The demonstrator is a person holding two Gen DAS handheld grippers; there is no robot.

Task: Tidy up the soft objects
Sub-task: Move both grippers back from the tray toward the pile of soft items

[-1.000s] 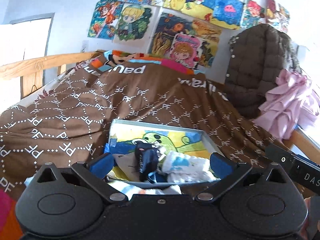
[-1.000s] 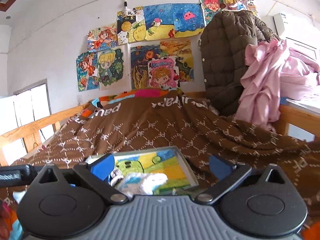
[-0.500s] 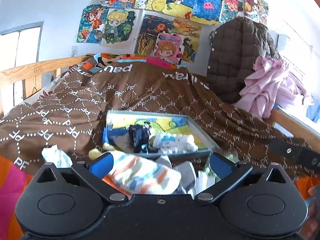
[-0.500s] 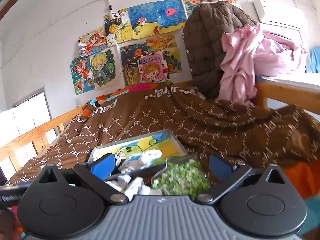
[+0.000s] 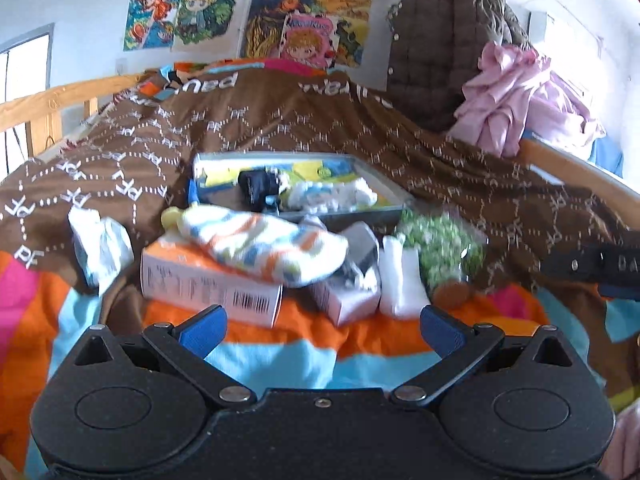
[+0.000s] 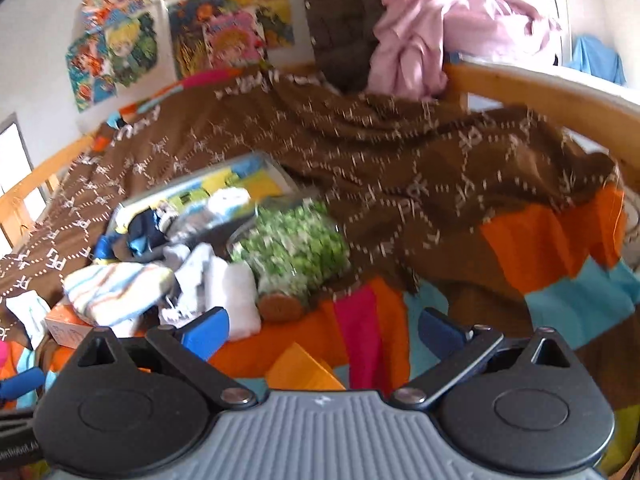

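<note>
Left gripper (image 5: 322, 330) hovers low over the bright striped bedspread (image 5: 280, 344), blue-padded jaws spread wide and holding nothing, while the right gripper (image 6: 322, 330) — equally wide and empty — hangs a little to one side above the same orange and turquoise cloth. Just ahead of the left gripper sits the jumble to be sorted: a striped sock (image 5: 260, 244) draped over a white carton (image 5: 208, 284), a rolled white sock (image 5: 400, 280) standing beside a smaller box (image 5: 348, 300), and a clear bag of green pieces (image 5: 440, 244) touching the roll's far side. Beyond the pile, on the brown patterned blanket (image 5: 280, 120), a shallow metal tray (image 5: 384, 188) already holds a dark sock (image 5: 256, 188) and a pale bundle (image 5: 332, 194). The step in hand appears to be picking the next soft item; the striped sock looks the easiest, lying on top and unpinned. A good grasp would likely come down over its thick middle, pinching fabric only and clear of the carton's edge beneath, so the box is not dragged along. The right wrist view is motion-blurred, so finer detail there cannot be told.
</note>
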